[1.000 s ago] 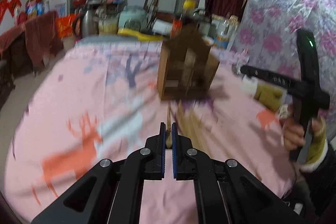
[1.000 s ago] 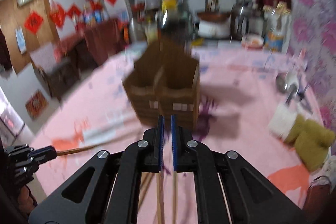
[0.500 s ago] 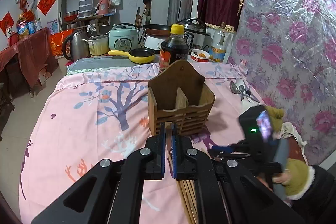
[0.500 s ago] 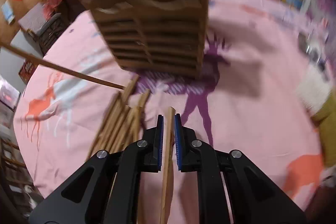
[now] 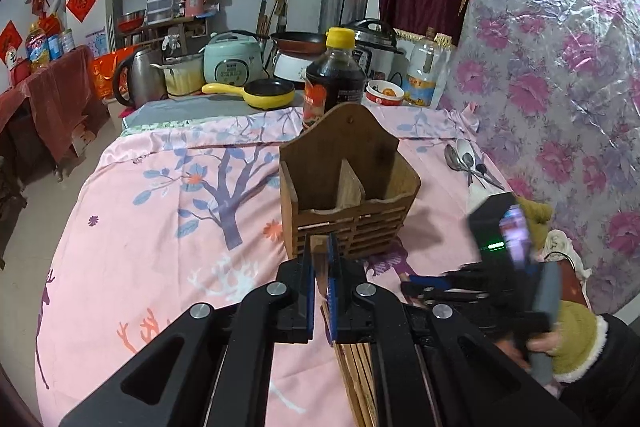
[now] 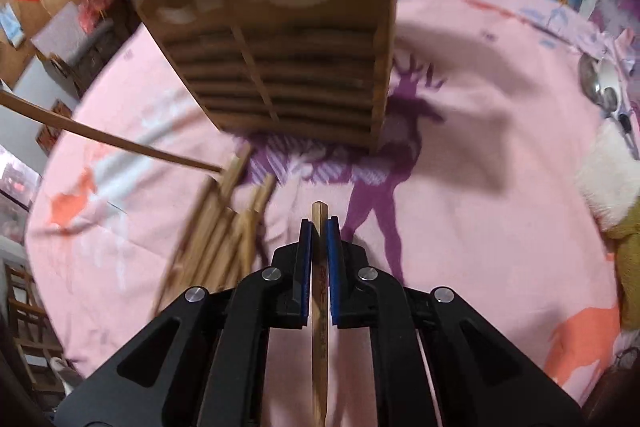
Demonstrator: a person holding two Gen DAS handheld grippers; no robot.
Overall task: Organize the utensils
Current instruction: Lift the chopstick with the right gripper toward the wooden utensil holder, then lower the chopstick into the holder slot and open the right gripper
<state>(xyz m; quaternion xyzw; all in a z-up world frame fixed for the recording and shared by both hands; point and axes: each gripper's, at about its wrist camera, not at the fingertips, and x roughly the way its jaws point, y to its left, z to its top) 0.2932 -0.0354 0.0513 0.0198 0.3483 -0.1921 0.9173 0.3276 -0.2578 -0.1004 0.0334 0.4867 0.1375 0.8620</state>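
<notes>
A wooden two-compartment utensil holder (image 5: 348, 187) stands upright on the pink tablecloth (image 5: 160, 227), both compartments empty. Several chopsticks lie in a loose pile (image 6: 224, 239) in front of it. My left gripper (image 5: 319, 243) is shut on one chopstick (image 5: 319, 251); that stick slants in from the left (image 6: 100, 137) in the right wrist view. My right gripper (image 6: 319, 223) points steeply down just right of the pile. Its jaws are closing, and the pads press on another chopstick (image 6: 320, 307) that runs back between them. A gloved hand (image 5: 572, 343) holds that gripper.
Several metal spoons (image 5: 464, 159) lie at the far right by a floral-covered wall (image 5: 560, 67). A soy sauce bottle (image 5: 334, 79) stands behind the holder. A yellow pan (image 5: 268, 93), kettle and cookers crowd the far end. A white and olive cloth (image 6: 612, 179) lies right.
My right gripper has dropped and tipped down in front of the holder, and it now has a chopstick between its pads. My left gripper rose a little with its chopstick.
</notes>
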